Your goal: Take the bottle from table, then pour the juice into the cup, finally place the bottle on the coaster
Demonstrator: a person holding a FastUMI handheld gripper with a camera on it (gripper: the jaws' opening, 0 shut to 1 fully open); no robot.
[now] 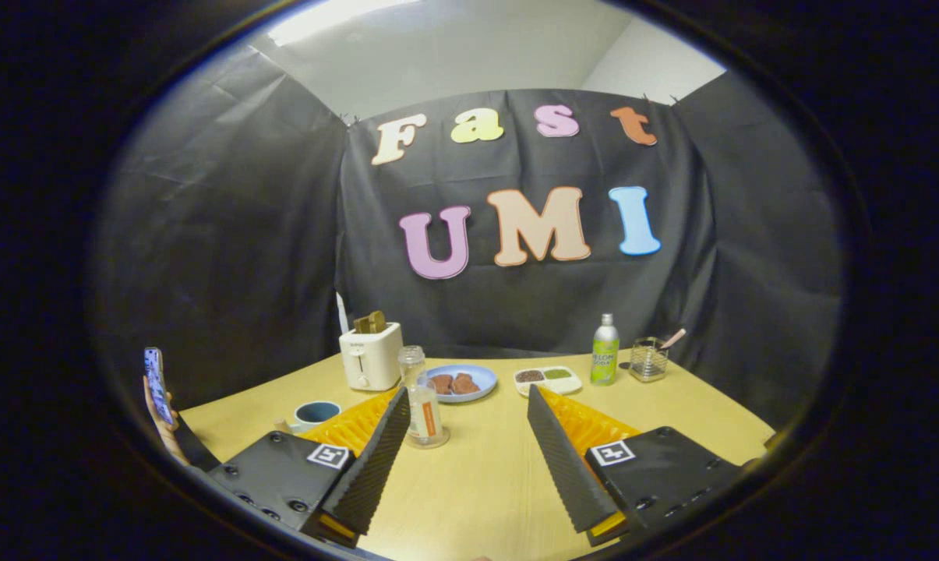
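Your gripper (463,436) jaws wide and empty, bottle (422,396) upright on coaster (428,441) beside left finger, cup (315,414) further left

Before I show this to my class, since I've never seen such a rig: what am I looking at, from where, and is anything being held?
This is a hand-held tool with two fingers; a person carries it, and the camera rides on it, looking forward along them. The two ridged wedges low in the view are its fingers, spread wide apart and holding nothing.

On the wooden table, just past the left finger's tip, stands a clear bottle on a round coaster, with a blue cup to its left. Beyond are a toaster, a blue plate of food, a small divided dish, a green bottle and a wire holder. At the left, a hand holds up a phone.
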